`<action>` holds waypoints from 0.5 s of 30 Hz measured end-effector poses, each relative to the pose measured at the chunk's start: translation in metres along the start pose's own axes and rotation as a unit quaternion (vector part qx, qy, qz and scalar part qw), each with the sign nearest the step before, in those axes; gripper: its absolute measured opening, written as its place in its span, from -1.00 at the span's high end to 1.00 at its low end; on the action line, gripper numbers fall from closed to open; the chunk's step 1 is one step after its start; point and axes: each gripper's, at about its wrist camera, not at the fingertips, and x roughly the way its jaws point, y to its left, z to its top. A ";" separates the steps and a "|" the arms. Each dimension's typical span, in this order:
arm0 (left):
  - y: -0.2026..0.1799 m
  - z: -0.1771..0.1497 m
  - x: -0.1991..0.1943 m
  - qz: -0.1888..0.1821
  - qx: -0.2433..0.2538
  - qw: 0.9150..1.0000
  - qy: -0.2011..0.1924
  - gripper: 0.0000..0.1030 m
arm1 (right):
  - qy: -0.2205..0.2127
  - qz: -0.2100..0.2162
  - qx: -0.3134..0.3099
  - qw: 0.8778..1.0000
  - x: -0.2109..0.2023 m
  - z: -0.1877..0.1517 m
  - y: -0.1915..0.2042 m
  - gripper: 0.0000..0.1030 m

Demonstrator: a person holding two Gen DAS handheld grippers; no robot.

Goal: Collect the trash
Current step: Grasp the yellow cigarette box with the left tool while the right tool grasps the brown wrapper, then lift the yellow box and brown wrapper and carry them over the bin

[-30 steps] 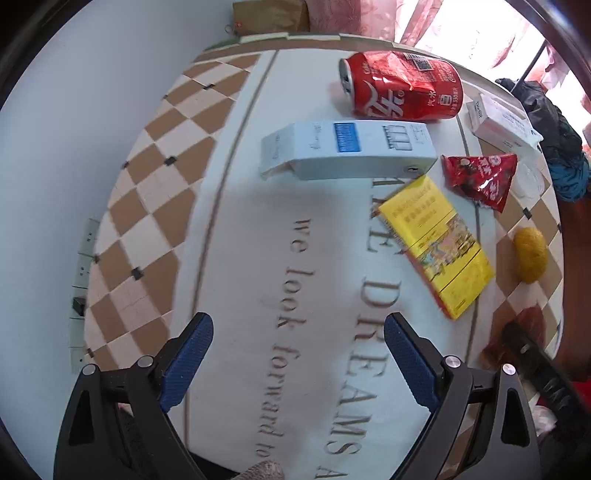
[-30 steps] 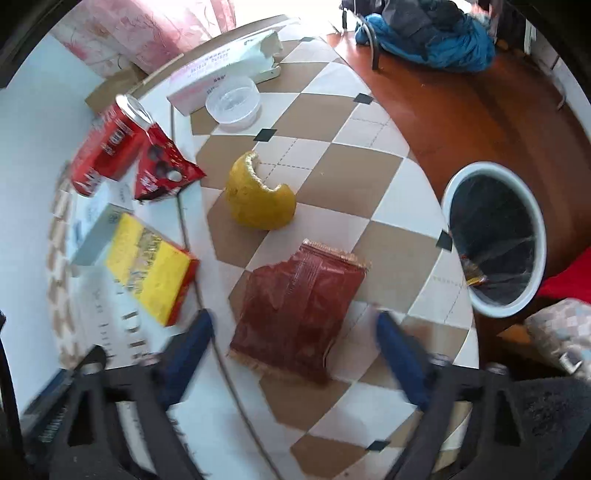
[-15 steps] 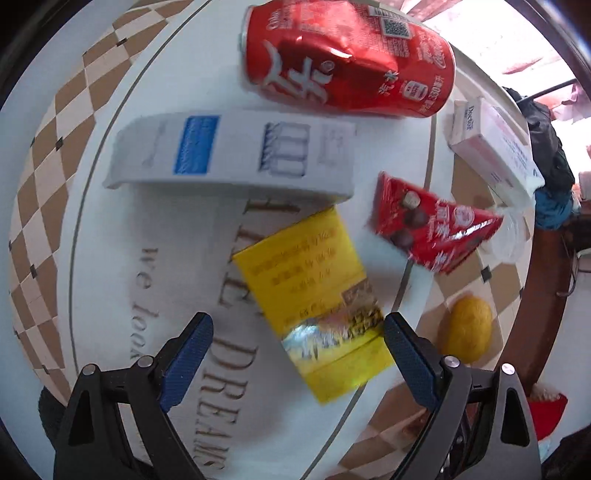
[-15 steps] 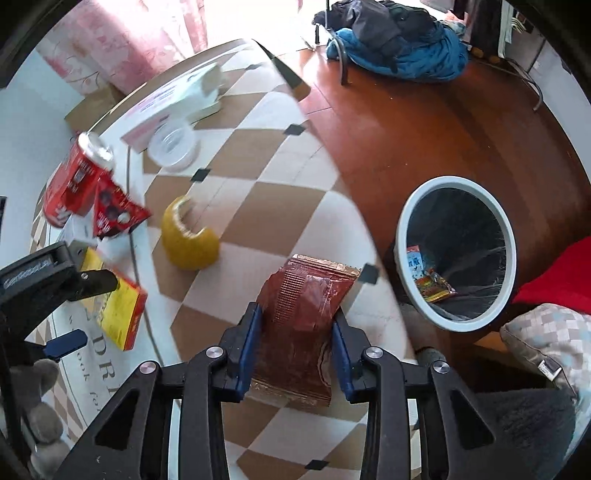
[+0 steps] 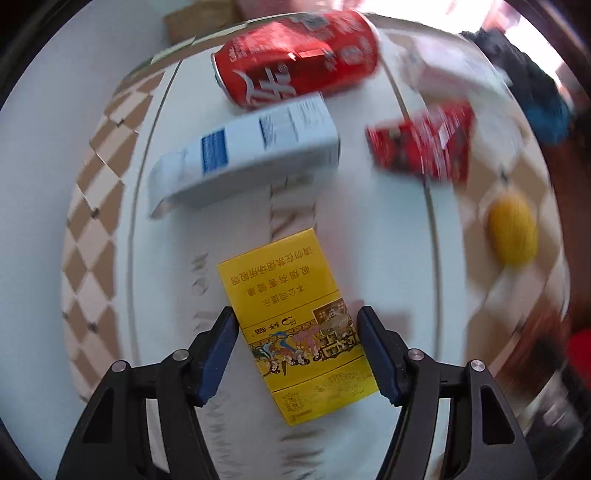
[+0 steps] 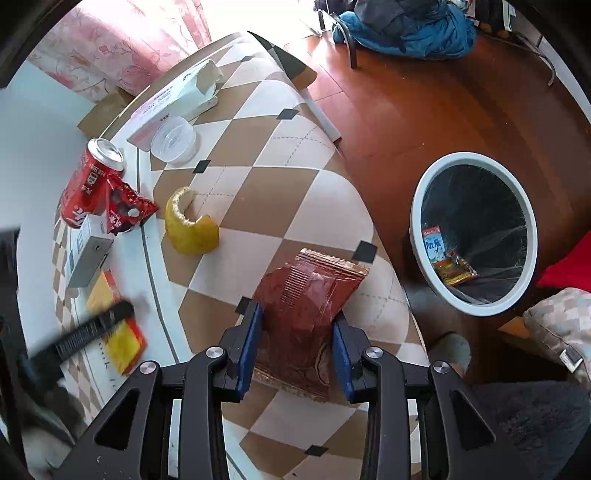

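Note:
My right gripper (image 6: 297,349) is shut on a dark red snack wrapper (image 6: 306,295) and holds it above the checkered table edge. A white trash bin (image 6: 474,232) with a black liner and some wrappers inside stands on the floor to the right. My left gripper (image 5: 297,350) has its jaws on both sides of a yellow cigarette box (image 5: 295,317), which lies on the table; the left pad looks just clear of it. A red can (image 5: 295,62), a white and blue carton (image 5: 247,155), a small red wrapper (image 5: 424,144) and a yellow fruit peel (image 5: 511,232) lie beyond.
In the right wrist view a clear plastic lid (image 6: 173,138) and a white torn box (image 6: 177,98) lie at the table's far end. The left gripper's arm (image 6: 81,338) shows blurred at lower left. A blue cloth heap (image 6: 410,26) lies on the wood floor.
The right gripper closed on the dark red wrapper and lifted it. The left gripper moved over the table to the yellow box and narrowed its jaws around it.

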 end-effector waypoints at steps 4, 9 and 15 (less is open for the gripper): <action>0.011 -0.041 0.000 0.000 0.044 0.999 0.010 -0.22 | 0.008 0.001 -0.027 1.000 0.000 -0.011 0.006 0.27; 0.032 -0.072 0.005 -0.019 0.028 0.999 0.018 -0.22 | 0.022 -0.014 -0.077 0.997 0.002 -0.035 0.020 0.27; 0.053 -0.079 0.017 -0.051 -0.026 0.998 0.029 -0.30 | 0.016 -0.021 -0.030 0.999 0.006 -0.031 0.023 -0.22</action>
